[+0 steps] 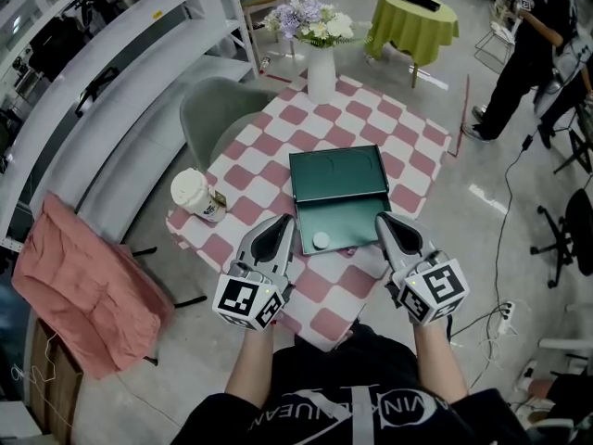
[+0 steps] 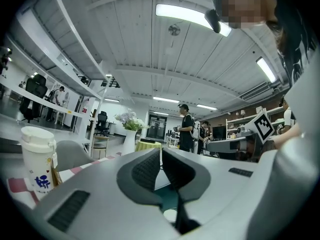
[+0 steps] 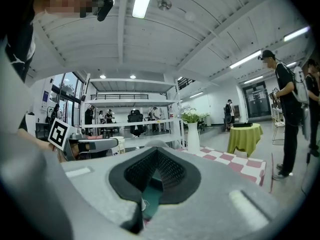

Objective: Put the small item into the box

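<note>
Our left tongs [image 1: 281, 223] and right tongs [image 1: 385, 219] were shut, empty; the small item [image 1: 320, 240] seemingly lay inside the box [image 1: 345, 213], so we judged it best to back away without nudging it.

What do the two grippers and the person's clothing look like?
The left gripper and right gripper have grey bodies, dark ribbed pads and a white cube with black square markers. The person wears a black short-sleeved shirt with white lettering.
</note>
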Available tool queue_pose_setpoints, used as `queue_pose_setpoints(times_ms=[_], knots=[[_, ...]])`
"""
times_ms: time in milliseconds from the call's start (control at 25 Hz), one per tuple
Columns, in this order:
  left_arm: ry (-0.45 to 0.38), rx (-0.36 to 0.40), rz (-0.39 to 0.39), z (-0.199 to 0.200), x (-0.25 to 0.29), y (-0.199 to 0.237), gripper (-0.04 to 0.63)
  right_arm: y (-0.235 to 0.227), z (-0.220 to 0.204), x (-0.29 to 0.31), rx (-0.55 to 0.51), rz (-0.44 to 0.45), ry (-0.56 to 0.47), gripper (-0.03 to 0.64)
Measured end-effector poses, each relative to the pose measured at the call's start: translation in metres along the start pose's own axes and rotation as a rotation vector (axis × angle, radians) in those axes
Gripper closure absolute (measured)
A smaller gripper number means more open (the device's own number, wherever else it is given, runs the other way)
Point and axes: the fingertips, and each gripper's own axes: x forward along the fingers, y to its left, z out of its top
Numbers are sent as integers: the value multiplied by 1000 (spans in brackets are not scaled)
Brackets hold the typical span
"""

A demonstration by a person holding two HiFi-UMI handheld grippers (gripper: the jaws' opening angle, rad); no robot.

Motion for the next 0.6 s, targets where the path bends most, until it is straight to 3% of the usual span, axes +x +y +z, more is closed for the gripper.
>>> queue_pose_setpoints(times_ms=[600], knots=[[7,-6,46,-4,-9,10,574,0,4,5,13,28,-15,611]])
